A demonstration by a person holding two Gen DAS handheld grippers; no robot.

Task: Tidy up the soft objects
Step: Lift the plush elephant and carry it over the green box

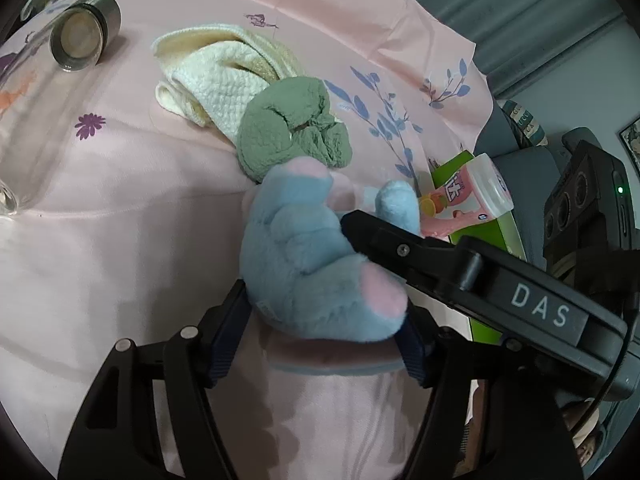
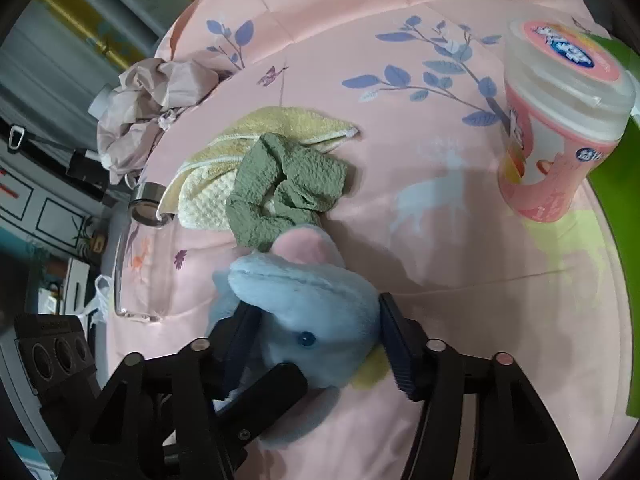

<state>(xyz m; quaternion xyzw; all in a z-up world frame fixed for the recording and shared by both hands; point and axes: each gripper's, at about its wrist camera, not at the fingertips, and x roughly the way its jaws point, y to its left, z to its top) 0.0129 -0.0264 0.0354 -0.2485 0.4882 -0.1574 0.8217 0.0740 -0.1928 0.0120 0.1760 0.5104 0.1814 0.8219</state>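
Toy [image 1: 304, 272], blue plush, on bed [image 1: 120, 240]: my left hand-held gripper [image 1: 320, 332] and right hand-held gripper [image 2: 320, 344] both clamp it. Green cloth [image 1: 292, 128] at twelve o'clock, touching toy.

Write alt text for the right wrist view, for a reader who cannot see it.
The right gripper closes around a blue plush toy lying on a pink floral bedsheet. Behind the toy lie a green cloth and a yellow towel; a pink canister stands at right.

White letters "DAS" stand on the black claw body [image 1: 540, 308]; the pink canister's [image 2: 560, 120] label is unreadable.
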